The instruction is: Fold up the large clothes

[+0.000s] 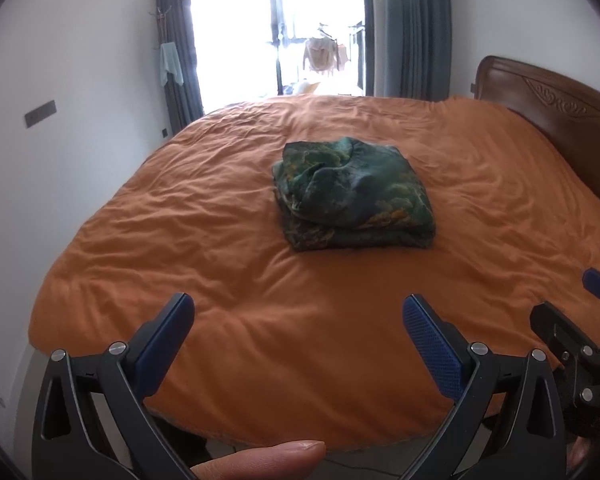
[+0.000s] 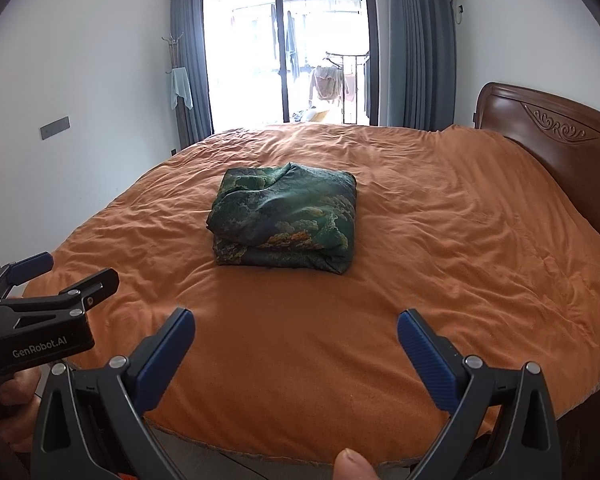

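Note:
A dark green patterned garment (image 1: 350, 194) lies folded into a thick rectangle in the middle of the orange bed cover (image 1: 220, 280); it also shows in the right wrist view (image 2: 286, 224). My left gripper (image 1: 298, 314) is open and empty, held back over the near edge of the bed, well short of the garment. My right gripper (image 2: 296, 328) is open and empty too, beside it over the near edge. Each gripper shows at the edge of the other's view: the right one (image 1: 580, 320), the left one (image 2: 56, 276).
The orange cover (image 2: 420, 280) spans the whole bed. A carved wooden headboard (image 2: 548, 136) stands at the right. White walls close the left side. Glass balcony doors (image 2: 288, 52) with grey curtains (image 2: 416, 52) are at the far end.

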`<state>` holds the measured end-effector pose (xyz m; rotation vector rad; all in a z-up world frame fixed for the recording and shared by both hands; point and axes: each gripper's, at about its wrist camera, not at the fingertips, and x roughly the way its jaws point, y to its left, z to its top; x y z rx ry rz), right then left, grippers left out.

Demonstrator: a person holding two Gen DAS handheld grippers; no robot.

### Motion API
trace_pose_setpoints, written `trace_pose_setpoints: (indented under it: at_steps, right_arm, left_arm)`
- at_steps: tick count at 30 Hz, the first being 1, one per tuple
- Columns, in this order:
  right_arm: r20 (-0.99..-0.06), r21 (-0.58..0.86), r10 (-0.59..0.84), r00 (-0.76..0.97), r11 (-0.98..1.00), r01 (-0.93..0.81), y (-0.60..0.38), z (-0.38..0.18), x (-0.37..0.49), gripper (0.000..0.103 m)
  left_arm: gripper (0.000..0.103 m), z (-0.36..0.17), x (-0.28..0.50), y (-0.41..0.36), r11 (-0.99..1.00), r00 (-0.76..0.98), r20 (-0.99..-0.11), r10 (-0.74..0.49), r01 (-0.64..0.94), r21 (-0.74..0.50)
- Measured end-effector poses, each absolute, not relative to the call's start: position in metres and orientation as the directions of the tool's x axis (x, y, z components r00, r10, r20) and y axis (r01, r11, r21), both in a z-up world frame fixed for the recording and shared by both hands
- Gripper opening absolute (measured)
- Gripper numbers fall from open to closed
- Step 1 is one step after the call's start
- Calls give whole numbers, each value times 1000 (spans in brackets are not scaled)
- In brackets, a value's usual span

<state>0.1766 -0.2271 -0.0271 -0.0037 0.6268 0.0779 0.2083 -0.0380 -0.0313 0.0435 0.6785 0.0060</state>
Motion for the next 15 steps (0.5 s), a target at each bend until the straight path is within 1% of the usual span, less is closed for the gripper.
trace_pose_setpoints:
  at_steps: [9, 15]
  right_arm:
    - [-583, 36, 76, 809, 997, -68, -232, -21, 180, 103]
    - [-594, 40, 76, 801, 997, -65, -230, -22, 180, 103]
  left_arm:
    - [103, -29, 207, -42, 998, 782, -623, 13, 24, 51]
    - [103, -26, 206, -43, 997, 790, -611, 47, -1, 76]
